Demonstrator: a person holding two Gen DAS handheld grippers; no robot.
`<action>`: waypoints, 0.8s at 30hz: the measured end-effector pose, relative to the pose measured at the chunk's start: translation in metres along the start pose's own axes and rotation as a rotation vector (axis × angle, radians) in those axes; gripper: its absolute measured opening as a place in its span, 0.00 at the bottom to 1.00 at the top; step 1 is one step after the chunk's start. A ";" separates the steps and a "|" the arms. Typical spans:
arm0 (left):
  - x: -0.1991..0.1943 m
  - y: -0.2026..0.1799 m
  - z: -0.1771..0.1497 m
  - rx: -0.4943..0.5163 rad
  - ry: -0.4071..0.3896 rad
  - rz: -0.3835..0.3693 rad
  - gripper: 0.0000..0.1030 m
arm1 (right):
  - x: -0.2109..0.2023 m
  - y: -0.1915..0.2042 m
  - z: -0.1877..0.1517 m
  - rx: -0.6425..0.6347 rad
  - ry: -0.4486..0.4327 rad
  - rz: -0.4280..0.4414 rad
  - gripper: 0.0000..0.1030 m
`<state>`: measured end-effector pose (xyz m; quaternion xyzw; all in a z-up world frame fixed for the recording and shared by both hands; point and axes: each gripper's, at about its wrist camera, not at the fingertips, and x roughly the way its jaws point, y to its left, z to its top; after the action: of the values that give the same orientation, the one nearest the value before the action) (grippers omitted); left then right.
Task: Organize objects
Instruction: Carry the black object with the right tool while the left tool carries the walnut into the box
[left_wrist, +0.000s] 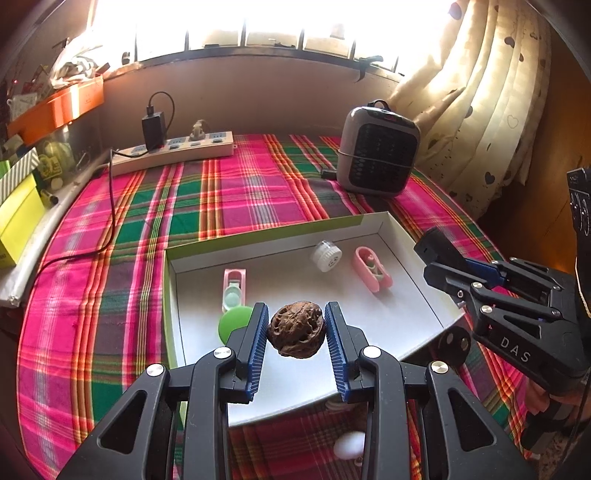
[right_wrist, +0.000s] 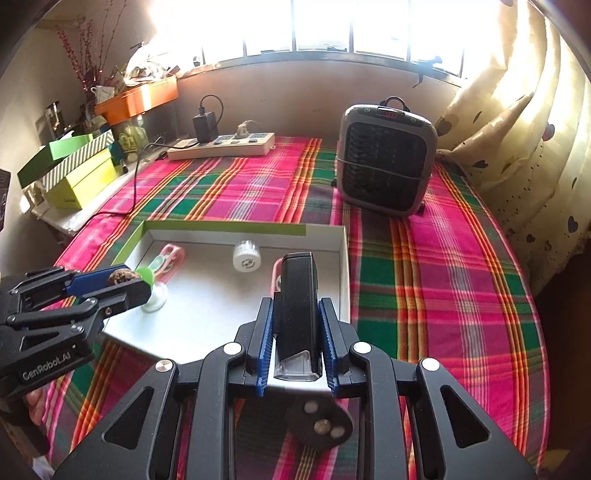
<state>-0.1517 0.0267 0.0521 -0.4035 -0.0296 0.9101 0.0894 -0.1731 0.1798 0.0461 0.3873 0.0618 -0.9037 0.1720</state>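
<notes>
My left gripper (left_wrist: 296, 323) is shut on a brown walnut (left_wrist: 297, 329) and holds it above the near part of a white shallow box (left_wrist: 406, 317) with green sides. It also shows in the right wrist view (right_wrist: 127, 282). My right gripper (right_wrist: 296, 314) is shut on a black rectangular device (right_wrist: 297, 314) over the box's right near corner; it also shows in the left wrist view (left_wrist: 443, 258). In the box lie a white round cap (left_wrist: 325, 255), a pink clip-like item (left_wrist: 371, 274), a pink-and-green tool (left_wrist: 233, 291) and a green disc (left_wrist: 234, 325).
The box sits on a pink-green plaid cloth (left_wrist: 236, 199). A grey heater (right_wrist: 386, 158) stands at the back right, a power strip (right_wrist: 221, 146) with a charger at the back. Boxes (right_wrist: 74, 173) are stacked at left. A black round part (right_wrist: 319, 424) lies below my right gripper.
</notes>
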 end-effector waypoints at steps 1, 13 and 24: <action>0.002 0.001 0.002 -0.002 0.002 -0.001 0.29 | 0.003 0.000 0.003 -0.001 0.004 -0.001 0.24; 0.034 0.006 0.015 -0.007 0.045 0.010 0.28 | 0.045 -0.006 0.021 -0.015 0.067 -0.045 0.24; 0.057 0.007 0.019 0.001 0.077 0.022 0.28 | 0.063 -0.003 0.027 -0.050 0.087 -0.075 0.24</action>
<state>-0.2039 0.0306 0.0227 -0.4384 -0.0213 0.8949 0.0803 -0.2326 0.1591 0.0199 0.4193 0.1064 -0.8899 0.1449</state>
